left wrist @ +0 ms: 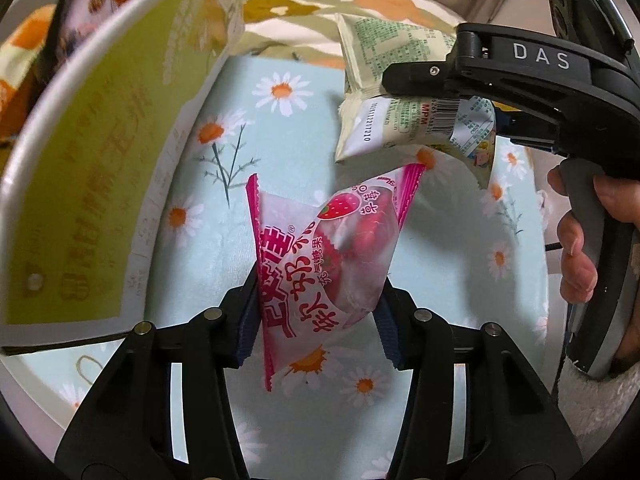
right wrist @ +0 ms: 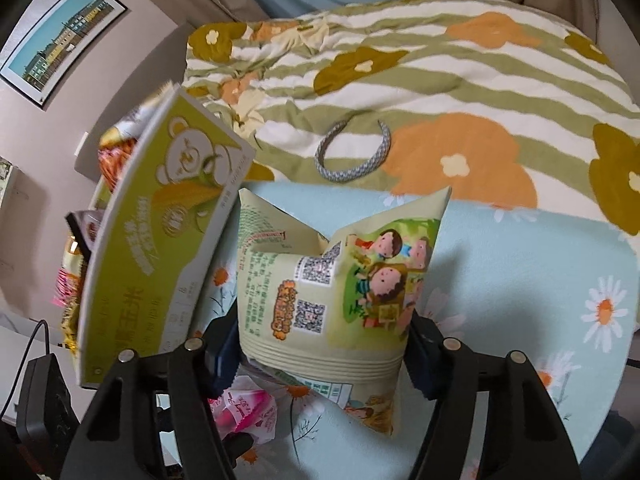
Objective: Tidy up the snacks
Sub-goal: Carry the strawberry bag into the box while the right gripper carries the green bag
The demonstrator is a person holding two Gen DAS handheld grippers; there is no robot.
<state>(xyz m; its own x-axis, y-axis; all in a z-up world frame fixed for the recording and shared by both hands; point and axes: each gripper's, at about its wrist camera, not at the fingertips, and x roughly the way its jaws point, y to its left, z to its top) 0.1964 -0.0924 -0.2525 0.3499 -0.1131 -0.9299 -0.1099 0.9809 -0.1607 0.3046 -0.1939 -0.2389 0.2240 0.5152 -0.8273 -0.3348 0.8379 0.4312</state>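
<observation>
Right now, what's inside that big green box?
Behind the green box wall, edges of orange and pink snack packets peek out. The wall hides the rest.

Left gripper: black plastic fingers, blue pads, brass-coloured screws. Right gripper: black, white "DAS" lettering, grey handle. Bare-skinned hand.

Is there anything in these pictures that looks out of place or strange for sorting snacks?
Yes. A grey braided headband lies on the flowered quilt behind the snacks; it is no snack. Otherwise, the left gripper holds a pink strawberry candy packet and the right gripper a pale green snack bag, neither visibly torn.
</observation>
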